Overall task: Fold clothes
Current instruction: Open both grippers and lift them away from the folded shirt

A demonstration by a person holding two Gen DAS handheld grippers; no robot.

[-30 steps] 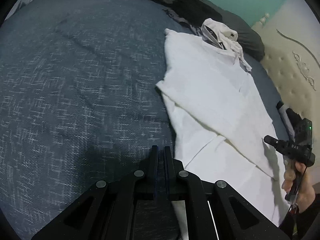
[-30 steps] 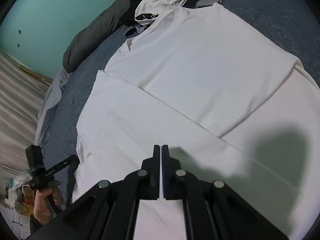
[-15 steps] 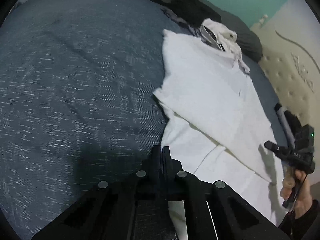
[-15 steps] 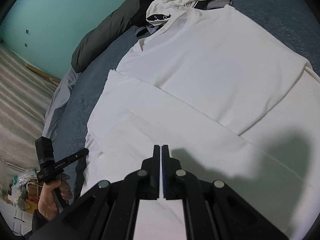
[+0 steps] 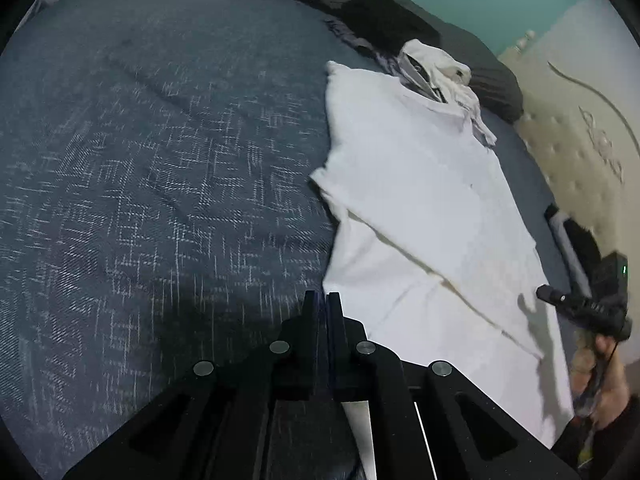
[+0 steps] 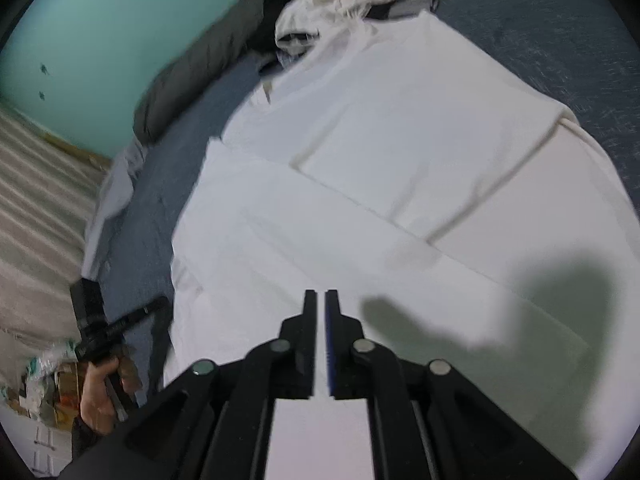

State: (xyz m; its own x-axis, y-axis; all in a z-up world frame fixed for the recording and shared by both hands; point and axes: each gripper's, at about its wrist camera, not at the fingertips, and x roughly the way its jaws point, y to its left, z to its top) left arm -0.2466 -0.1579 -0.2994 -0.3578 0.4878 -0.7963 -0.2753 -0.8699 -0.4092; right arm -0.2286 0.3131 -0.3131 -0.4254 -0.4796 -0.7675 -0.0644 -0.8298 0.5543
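A white T-shirt [image 5: 420,200] lies flat on the blue-grey duvet [image 5: 160,160], with one side folded over its middle. My left gripper [image 5: 324,300] is shut, its tips at the shirt's near left edge. No cloth shows between them. In the right wrist view the same shirt [image 6: 400,140] fills the middle. My right gripper [image 6: 320,300] hovers over the shirt's lower part. Its jaws are opening by a narrow slit, with nothing between them. Each view also shows the other tool in a hand: the right gripper [image 5: 546,293] and the left gripper [image 6: 158,305].
A crumpled white garment [image 5: 436,68] lies past the shirt's collar, beside a dark pillow [image 5: 380,12]. A cream tufted headboard [image 5: 580,140] borders one side of the bed. The bed's edge, pale floor [image 6: 32,200] and some clutter [image 6: 40,372] are on the other side.
My left gripper slid right from the bare duvet to the shirt's edge. My right gripper's jaws parted a little and it drew slightly back from the shirt.
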